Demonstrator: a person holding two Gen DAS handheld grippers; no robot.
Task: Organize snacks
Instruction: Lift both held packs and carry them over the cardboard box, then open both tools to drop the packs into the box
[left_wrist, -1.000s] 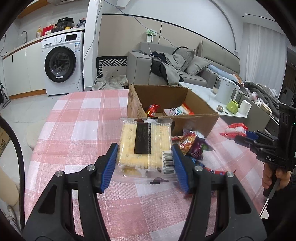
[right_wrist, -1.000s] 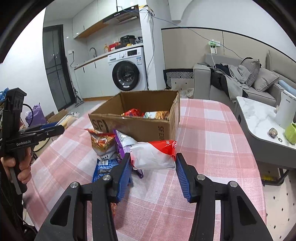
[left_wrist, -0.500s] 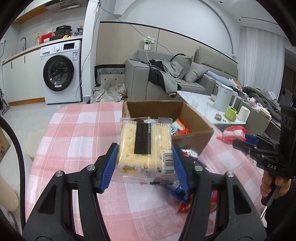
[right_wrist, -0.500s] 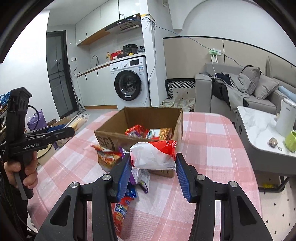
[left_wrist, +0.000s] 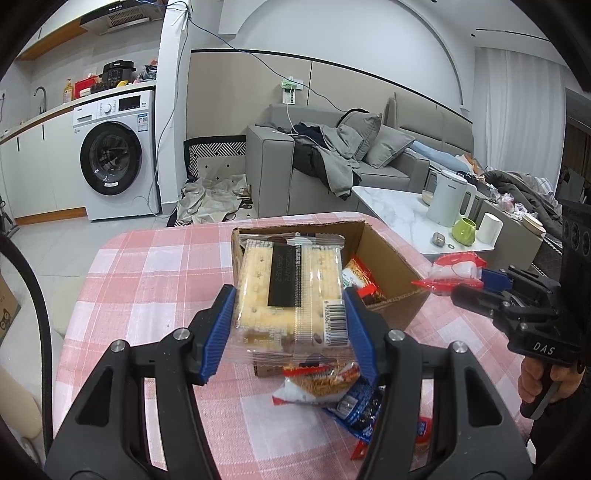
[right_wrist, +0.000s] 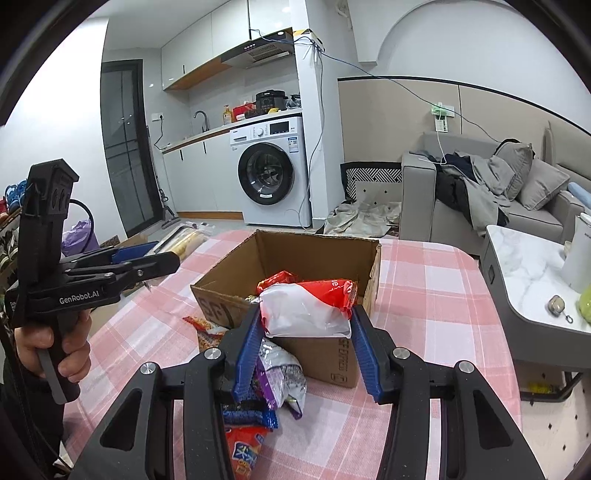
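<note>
Got my left jaws clamped on the cracker pack (left_wrist: 291, 291) and right jaws on the red-and-white bag (right_wrist: 306, 306), both hovering by the box (right_wrist: 295, 258) on the bench, and either slippery wrapper could slide out and miss.

Even, cool indoor light; strong fisheye distortion in both wrist views.

Illumination is diffuse and fairly bright, with soft, weak shadows under the snack packets on the table (left_wrist: 155, 280). Small glare patches sit on the clear cracker wrapper (left_wrist: 291, 295) and the washing machine (right_wrist: 271, 170). Focus is sharp at centre with no motion blur; straight walls bow outward, and a black vignette fills every corner.
</note>
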